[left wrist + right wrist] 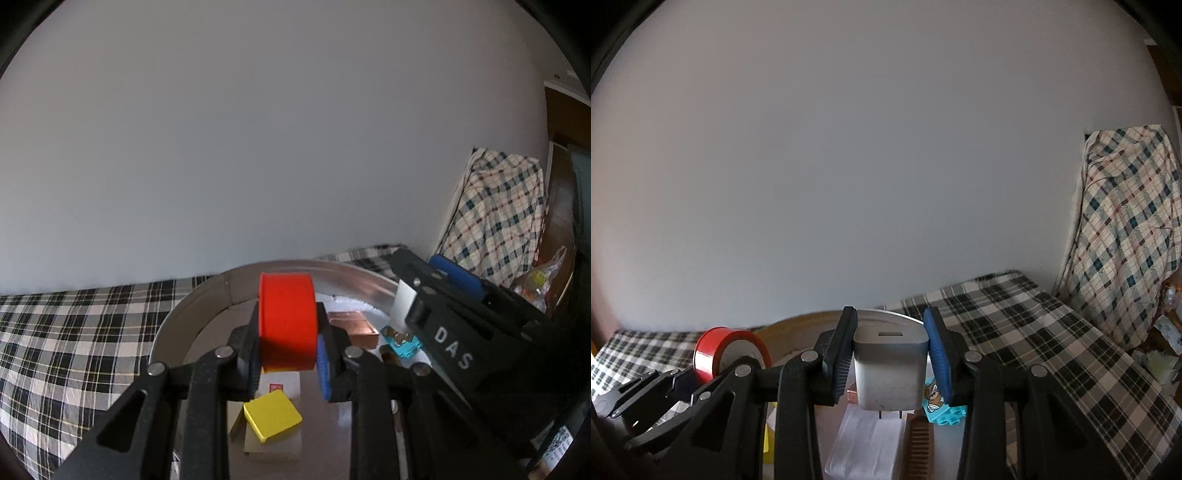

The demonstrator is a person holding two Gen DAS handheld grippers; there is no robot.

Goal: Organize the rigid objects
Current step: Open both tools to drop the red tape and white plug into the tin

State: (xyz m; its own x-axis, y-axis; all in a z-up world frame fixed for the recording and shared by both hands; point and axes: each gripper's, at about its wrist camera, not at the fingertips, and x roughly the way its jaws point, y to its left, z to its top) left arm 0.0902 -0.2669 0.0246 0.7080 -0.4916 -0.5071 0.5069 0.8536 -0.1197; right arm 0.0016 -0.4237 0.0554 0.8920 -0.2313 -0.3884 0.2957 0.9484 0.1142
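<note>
The left claw (286, 354) is clamped on a red cylinder (287, 321), one flat face against each pad, held in the air over a round metal tray (207, 295). Just to its right the right claw (892, 363) grips a white charger block (890, 369) by its two sides, prongs pointing down, also over the tray.

Below them the tray already holds a yellow block (272, 415) resting on a white slab near its near rim, a copper-coloured box (354, 326) further in, and a turquoise toy brick (402, 343) toward its right side. From the right wrist view a white ridged packet (868, 443) and a brown comb-like piece (918, 446) also lie under the charger.

The step in hand looks like setting both items down inside the tray. To do it well, each should probably go to a bare patch of tray floor, lowered until it touches before the pads part; the cylinder may roll if it lands on its curved side, so flat face down seems safer. The two claws are near each other, so placing one at a time would avoid a knock.

The tray sits on a bed with a black-and-white checked sheet (1034, 332). Beyond is a plain pale wall (258, 129), and at the right a plaid cloth (1126, 229) draped over something upright.
</note>
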